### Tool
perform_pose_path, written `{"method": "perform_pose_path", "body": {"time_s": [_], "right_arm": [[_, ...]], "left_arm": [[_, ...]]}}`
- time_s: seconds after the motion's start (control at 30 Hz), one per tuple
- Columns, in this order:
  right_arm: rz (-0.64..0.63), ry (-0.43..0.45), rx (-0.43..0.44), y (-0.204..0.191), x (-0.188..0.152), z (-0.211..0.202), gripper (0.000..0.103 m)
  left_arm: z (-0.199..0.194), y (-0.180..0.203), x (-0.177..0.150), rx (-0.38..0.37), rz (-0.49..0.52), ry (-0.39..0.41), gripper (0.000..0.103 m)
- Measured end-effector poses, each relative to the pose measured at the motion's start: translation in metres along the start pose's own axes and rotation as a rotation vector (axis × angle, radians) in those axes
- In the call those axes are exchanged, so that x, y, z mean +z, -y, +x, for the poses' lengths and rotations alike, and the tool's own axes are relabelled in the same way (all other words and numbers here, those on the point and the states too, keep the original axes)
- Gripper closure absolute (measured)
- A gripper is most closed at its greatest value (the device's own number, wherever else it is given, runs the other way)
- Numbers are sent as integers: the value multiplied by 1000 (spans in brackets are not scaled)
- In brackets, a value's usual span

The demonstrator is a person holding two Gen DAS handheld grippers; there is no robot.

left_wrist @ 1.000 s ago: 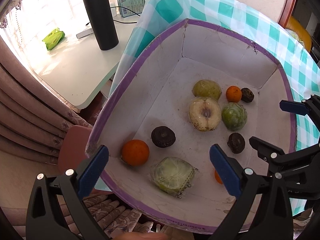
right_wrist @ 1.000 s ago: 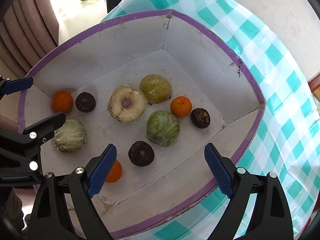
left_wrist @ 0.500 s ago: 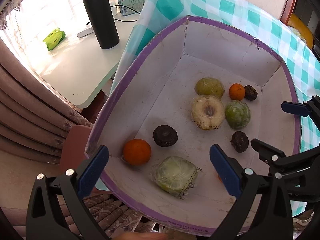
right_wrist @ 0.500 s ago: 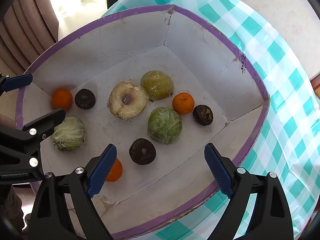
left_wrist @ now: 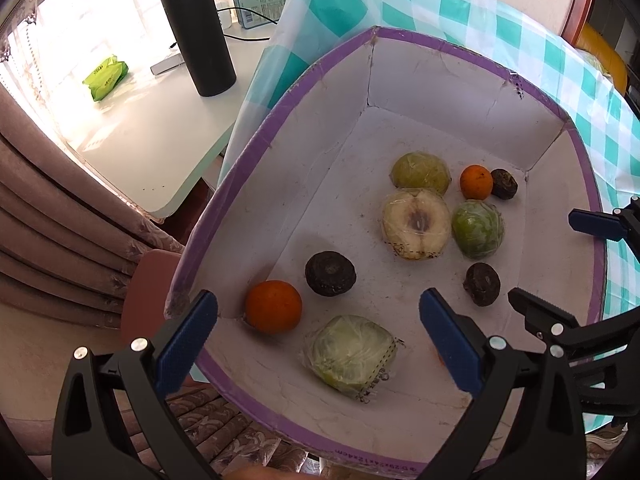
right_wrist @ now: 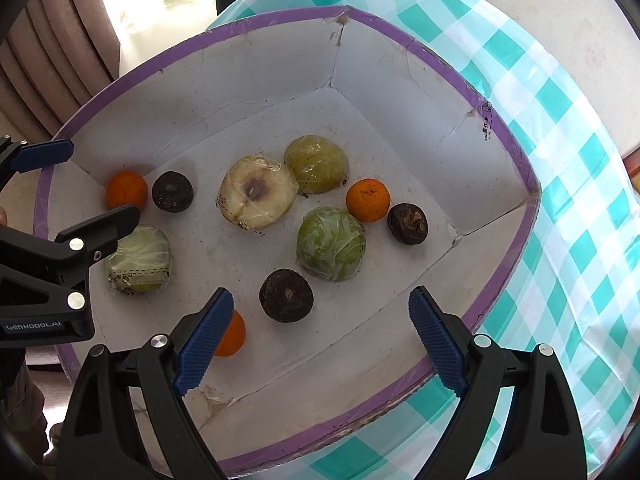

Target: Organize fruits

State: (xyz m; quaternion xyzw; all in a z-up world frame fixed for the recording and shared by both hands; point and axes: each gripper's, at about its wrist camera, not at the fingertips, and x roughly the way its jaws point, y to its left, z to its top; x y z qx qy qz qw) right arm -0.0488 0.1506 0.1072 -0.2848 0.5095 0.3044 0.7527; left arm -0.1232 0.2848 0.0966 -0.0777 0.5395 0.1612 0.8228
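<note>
A white cardboard box with a purple rim (left_wrist: 256,152) (right_wrist: 516,160) lies on a green checked cloth. Inside are several fruits: three oranges (left_wrist: 273,306) (right_wrist: 367,199), three dark round fruits (left_wrist: 330,273) (right_wrist: 286,295), and several plastic-wrapped halves, one pale cut face up (left_wrist: 416,224) (right_wrist: 258,191), the others green (left_wrist: 351,354) (right_wrist: 331,243). My left gripper (left_wrist: 318,338) hovers open over the near left corner, empty. Over the near edge my right gripper (right_wrist: 320,336) is open too, with the dark fruit just beyond its fingers.
A white side table (left_wrist: 132,136) stands left of the box with a black flask (left_wrist: 196,28), a teal box (left_wrist: 260,4) with a cable and a green packet (left_wrist: 105,77). Brown curtains (left_wrist: 48,216) hang at the left. The checked cloth (right_wrist: 568,240) stretches to the right.
Both grippers have drawn slightly back and up from the box, so the fruits sit a little farther away in view. Nothing was taken hold of; the fruits have not moved.
</note>
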Motion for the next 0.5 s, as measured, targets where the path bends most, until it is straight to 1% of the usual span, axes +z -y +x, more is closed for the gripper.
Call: {"method": "perform_pose_path", "body": {"time_s": [0.17, 0.3, 0.5], "right_arm": [[0, -2, 8, -1, -2, 2, 16], [1, 1, 14, -1, -2, 1, 16], [3, 18, 28, 0, -4, -7, 16]], "left_arm": [[2, -2, 1, -29, -13, 5, 2], [6, 3, 2, 14, 3, -11, 2], [4, 3, 3, 21, -11, -27, 2]]}}
